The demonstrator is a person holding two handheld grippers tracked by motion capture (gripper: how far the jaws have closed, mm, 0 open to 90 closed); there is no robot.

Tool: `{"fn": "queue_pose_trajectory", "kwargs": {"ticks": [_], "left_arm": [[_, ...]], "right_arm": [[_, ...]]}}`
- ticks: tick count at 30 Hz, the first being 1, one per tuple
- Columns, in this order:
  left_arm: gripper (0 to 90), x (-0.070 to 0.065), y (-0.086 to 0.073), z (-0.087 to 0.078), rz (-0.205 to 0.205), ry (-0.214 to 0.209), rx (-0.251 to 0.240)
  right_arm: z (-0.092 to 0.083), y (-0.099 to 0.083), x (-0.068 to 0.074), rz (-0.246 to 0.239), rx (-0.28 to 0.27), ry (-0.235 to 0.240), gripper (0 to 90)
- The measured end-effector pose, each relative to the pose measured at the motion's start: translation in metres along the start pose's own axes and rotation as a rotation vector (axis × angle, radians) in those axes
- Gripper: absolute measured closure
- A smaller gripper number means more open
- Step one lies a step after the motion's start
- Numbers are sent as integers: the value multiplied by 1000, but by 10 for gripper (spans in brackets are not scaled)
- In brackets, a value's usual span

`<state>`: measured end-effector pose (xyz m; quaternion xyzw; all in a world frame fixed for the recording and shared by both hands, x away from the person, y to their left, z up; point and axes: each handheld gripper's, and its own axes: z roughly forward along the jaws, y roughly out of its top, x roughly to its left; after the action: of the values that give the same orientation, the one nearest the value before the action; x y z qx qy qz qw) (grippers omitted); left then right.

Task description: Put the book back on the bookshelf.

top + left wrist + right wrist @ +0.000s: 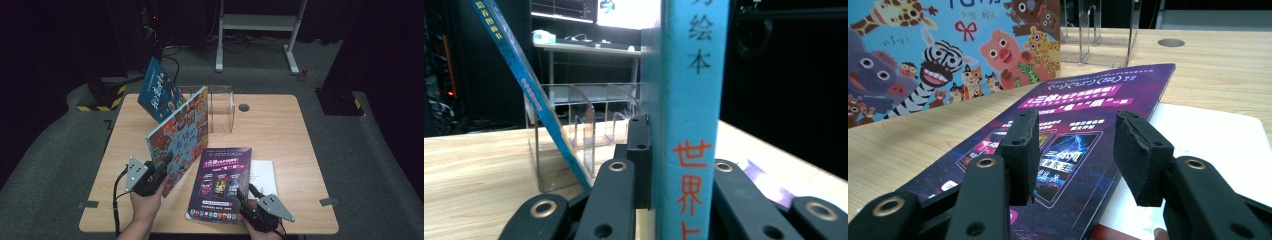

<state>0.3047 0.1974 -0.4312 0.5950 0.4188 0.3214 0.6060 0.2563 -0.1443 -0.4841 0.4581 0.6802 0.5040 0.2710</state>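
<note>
The left gripper point(161, 165) was clamped on the lower edge of the animal book point(181, 134), its jaws closed tight against the two covers; in the left gripper view the teal spine point(689, 125) stood upright between them. The book was held on edge at the left of the table point(280, 130), tilted, its cartoon cover facing right. In the right gripper view that cover point(948, 55) rose behind the jaws, crowded with a zebra, a pig and a giraffe.

Behind the held book a blue book point(159, 90) leaned at the left end of the clear rack point(221, 107), which stood at the table's far middle. In the left gripper view the blue book point(524, 85) slanted across the rack's dividers point(584, 130).

The right gripper point(248, 196) rested near the table's front edge, its jaws partly open and gripping nothing. It lay just at the right edge of the purple magazine point(222, 182), which was flat on the table beside the held book. In the right gripper view the magazine point(1073, 125) lay beneath and beyond the spread pads point(1140, 150). A white sheet point(264, 172) lay under the magazine's right side.
</note>
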Motion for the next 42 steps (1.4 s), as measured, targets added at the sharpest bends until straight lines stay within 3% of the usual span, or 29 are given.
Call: {"fn": "queue_pose_trajectory", "kwargs": {"ticks": [8,14,35,42], "left_arm": [[814,-1,12,-7,6,-5,-53],[814,1,25,-12,8,14,-94],[814,15,56,-31,-18,138,-201],[813,17,67,-26,-22,161,-224]], "right_arm": [[-1,1,-1,4,-4,-2,535],[-2,1,-2,5,-6,-3,536],[-4,2,-3,5,-16,-10,540],[-4,2,-3,6,-16,-10,540]]}}
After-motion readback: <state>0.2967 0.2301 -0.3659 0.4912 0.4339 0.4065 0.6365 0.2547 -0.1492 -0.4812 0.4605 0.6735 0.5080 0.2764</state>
